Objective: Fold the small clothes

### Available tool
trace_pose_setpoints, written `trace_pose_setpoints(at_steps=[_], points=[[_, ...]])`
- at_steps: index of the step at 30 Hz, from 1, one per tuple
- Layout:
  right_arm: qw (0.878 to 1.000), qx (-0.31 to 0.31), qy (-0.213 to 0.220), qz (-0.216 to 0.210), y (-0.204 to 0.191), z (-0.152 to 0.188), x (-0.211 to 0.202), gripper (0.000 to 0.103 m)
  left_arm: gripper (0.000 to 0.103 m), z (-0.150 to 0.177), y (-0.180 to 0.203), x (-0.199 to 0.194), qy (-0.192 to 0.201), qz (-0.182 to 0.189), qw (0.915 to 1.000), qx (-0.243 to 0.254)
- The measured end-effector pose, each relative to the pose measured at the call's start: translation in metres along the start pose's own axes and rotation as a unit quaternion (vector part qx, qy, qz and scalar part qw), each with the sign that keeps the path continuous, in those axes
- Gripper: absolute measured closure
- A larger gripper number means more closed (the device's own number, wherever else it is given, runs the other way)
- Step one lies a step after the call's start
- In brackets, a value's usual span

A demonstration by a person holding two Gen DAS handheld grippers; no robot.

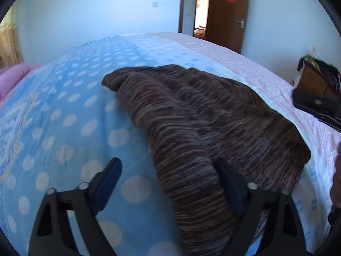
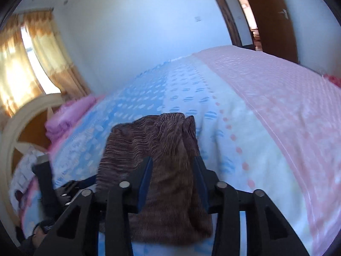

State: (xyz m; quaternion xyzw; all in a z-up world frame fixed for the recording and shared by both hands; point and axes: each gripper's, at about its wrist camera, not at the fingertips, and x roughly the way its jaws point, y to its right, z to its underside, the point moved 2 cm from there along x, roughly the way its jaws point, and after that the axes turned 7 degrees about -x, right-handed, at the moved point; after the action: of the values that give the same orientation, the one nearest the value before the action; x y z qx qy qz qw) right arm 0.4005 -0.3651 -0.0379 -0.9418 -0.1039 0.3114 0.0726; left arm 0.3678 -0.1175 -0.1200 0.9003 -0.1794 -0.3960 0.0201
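The left claw [image 1: 168, 183] stood spread wide at the bottom of its own view, its dark blue pads well apart and pressing on nothing. One pad hung over the light blue bedspread with white polka dots [image 1: 70, 115]; the other sat at the edge of the brown striped knitted garment [image 1: 202, 115], though blur made it hard to say whether it touched the cloth. The garment lay crumpled across the middle of that frame, running from the centre toward the lower right, where its near end was cut off behind the claw's black frame.

In the right wrist view the right claw [image 2: 172, 170] was partly parted, with a fold of the same garment [image 2: 166, 149] bunched between its pads; whether the pads pressed on the cloth could not be told. The lower part of the garment was hidden behind the claw's arms.

A pink textured blanket [image 2: 287, 98] covered the right side of the bed. At the lower left of this frame the other claw's black body showed only as a smeared shape. A dark bag or case [image 1: 317, 93] at the right edge of the left wrist view was cut off and too blurred to identify.
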Motion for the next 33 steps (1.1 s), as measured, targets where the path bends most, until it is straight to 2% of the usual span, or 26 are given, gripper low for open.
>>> trace_pose_setpoints(at_steps=[1,4,5,8,9,11,15,16,17,18,19,21,24,26,28,30,31,33], points=[[1.000,-0.005,-0.009,0.004,-0.003,-0.006,0.009,0.075,0.004,0.000,-0.006,0.003,-0.008,0.009,0.9998,-0.016],[0.998,-0.022,-0.059,-0.007,-0.008,-0.016,0.053,0.077,0.004,0.000,-0.020,0.009,-0.028,0.050,0.9962,-0.065],[0.997,-0.025,-0.079,0.010,-0.006,-0.016,0.070,0.077,0.004,-0.002,-0.024,0.007,-0.026,0.057,0.9953,-0.074],[0.990,-0.041,-0.115,0.068,0.003,-0.004,0.091,0.077,0.004,-0.014,-0.032,-0.005,0.011,0.064,0.9923,-0.105],[0.990,-0.034,-0.120,0.067,0.008,0.000,0.093,0.077,0.004,-0.020,-0.035,-0.007,0.026,0.068,0.9905,-0.116],[0.991,-0.035,-0.106,0.074,0.009,0.007,0.089,0.077,0.004,-0.038,-0.038,-0.003,0.036,0.070,0.9889,-0.126],[0.989,-0.059,-0.085,0.102,0.001,0.011,0.084,0.077,0.004,-0.070,-0.046,0.035,0.013,0.070,0.9873,-0.142],[0.990,-0.050,-0.085,0.097,0.004,0.011,0.083,0.075,0.005,-0.074,-0.052,0.044,0.007,0.060,0.9872,-0.148],[0.991,-0.039,-0.085,0.092,0.008,0.011,0.084,0.071,0.005,-0.077,-0.057,0.051,0.003,0.024,0.9889,-0.146],[0.993,-0.017,-0.084,0.084,0.017,0.012,0.083,0.065,0.001,-0.079,-0.065,0.060,-0.002,-0.024,0.9893,-0.144],[0.994,-0.003,-0.083,0.075,0.022,0.013,0.083,0.065,0.000,-0.077,-0.074,0.064,-0.002,-0.030,0.9872,-0.156],[0.995,0.019,-0.080,0.056,0.030,0.014,0.083,0.065,0.000,-0.072,-0.092,0.069,-0.004,-0.012,0.9786,-0.205],[0.995,0.004,-0.076,0.067,0.026,0.016,0.084,0.064,0.000,-0.067,-0.097,0.064,0.004,-0.004,0.9761,-0.217],[0.995,0.014,-0.075,0.057,0.029,0.016,0.083,0.063,0.001,-0.063,-0.098,0.056,0.004,0.003,0.9736,-0.228],[0.996,0.028,-0.071,0.043,0.033,0.016,0.084,0.063,0.001,-0.051,-0.097,0.036,0.007,0.035,0.9656,-0.258],[0.996,0.039,-0.068,0.033,0.037,0.017,0.084,0.063,0.001,-0.041,-0.089,0.016,0.019,0.066,0.9611,-0.268],[0.997,0.038,-0.066,0.031,0.036,0.017,0.084,0.063,0.000,-0.037,-0.083,0.008,0.025,0.074,0.9620,-0.262],[0.997,0.039,-0.064,0.030,0.035,0.017,0.084,0.063,0.000,-0.027,-0.064,-0.001,0.020,0.073,0.9722,-0.222]])
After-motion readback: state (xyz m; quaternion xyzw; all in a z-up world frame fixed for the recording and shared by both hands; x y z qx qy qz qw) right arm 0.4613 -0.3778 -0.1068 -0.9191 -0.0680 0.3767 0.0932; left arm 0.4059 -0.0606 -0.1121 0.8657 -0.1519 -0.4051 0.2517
